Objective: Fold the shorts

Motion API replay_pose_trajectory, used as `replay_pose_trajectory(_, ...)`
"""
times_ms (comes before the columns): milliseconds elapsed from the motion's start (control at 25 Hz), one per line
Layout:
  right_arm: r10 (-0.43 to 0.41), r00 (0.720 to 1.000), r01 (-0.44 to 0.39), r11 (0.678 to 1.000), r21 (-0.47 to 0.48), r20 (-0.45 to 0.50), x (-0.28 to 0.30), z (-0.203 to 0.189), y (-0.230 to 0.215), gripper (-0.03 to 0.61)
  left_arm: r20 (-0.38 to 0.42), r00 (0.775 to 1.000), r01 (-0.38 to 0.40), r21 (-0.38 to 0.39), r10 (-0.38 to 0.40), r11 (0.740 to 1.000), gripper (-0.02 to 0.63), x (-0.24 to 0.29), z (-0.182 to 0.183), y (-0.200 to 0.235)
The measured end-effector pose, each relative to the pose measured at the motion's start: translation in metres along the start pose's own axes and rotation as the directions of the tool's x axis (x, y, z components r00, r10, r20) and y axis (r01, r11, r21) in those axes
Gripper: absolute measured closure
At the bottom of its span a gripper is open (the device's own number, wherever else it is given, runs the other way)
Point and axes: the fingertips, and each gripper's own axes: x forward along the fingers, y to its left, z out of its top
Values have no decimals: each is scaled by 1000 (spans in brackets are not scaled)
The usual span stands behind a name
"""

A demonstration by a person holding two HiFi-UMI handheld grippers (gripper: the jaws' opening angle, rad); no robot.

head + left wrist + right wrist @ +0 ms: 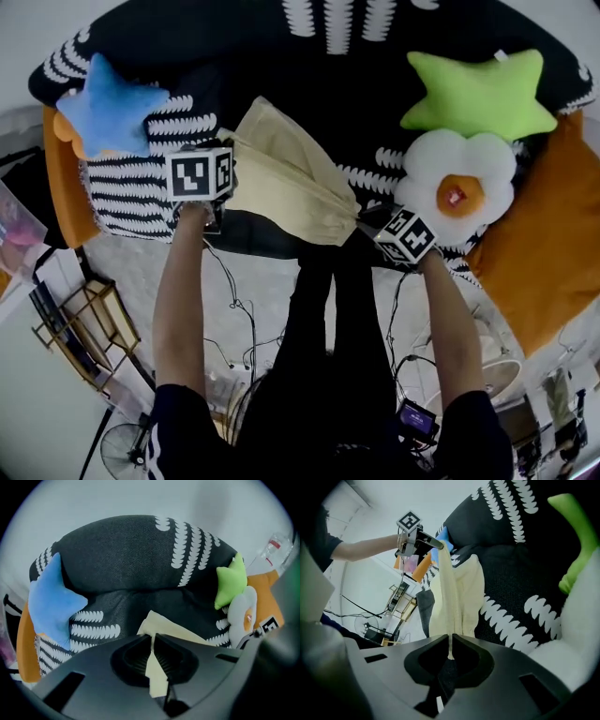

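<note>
Grip: left hand-held gripper point(152, 639) and right hand-held gripper point(450, 643) clenched on pale yellow shorts point(286, 178), stretched between them | Risk: thin edge pinched — cloth could be pulled free by over-tensioning.

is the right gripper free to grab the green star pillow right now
Probably not yet: the right gripper is shut on the shorts and would have to let go first, though the green star pillow lies uncovered.

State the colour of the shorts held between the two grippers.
Pale yellow shorts; clearest in the head view.
</note>
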Motion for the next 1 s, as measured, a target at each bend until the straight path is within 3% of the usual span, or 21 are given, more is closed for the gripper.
replay_pose_trajectory(280, 2, 1000, -3, 999, 37, 12, 15, 7, -31, 543, -57, 992, -107, 80, 112, 991, 592, 48, 30, 3)
replay_pose_trajectory(520, -36, 999, 30, 989, 146, 40, 14, 9, -63, 543, 11, 991, -135, 6, 135, 991, 592, 89, 47, -8)
replay_pose_trajectory(720, -29, 999, 21, 987, 161, 46, 18, 10, -62, 543, 64, 990, -128, 46, 125, 991, 592, 122, 64, -16)
replay_pose_trajectory(800, -25, 999, 18, 987, 159, 45, 19, 13, -63, 541, 53, 983, -177, 58, 174, 982, 585, 132, 65, -14)
replay_pose_trajectory(840, -25, 998, 17, 987, 162, 49, 19, 14, -63, 538, 48, 976, -215, 58, 213, 975, 559, 135, 63, -10)
replay_pose_trajectory(880, -22, 998, 12, 985, 170, 56, 19, 14, -63, 534, 45, 971, -239, 51, 237, 970, 453, 138, 61, -9)
replay_pose_trajectory(920, -16, 998, 3, 983, 182, 69, 18, 13, -63, 532, 39, 971, -237, 34, 236, 971, 289, 141, 56, -10)
replay_pose_trajectory(960, -6, 996, -12, 980, 198, 90, 16, 13, -64, 528, 30, 976, -215, 11, 214, 977, 206, 143, 51, -14)
replay_pose_trajectory(1000, 4, 993, -31, 975, 222, 121, 13, 15, -66, 521, 32, 983, -181, -12, 182, 983, 199, 142, 48, -19)
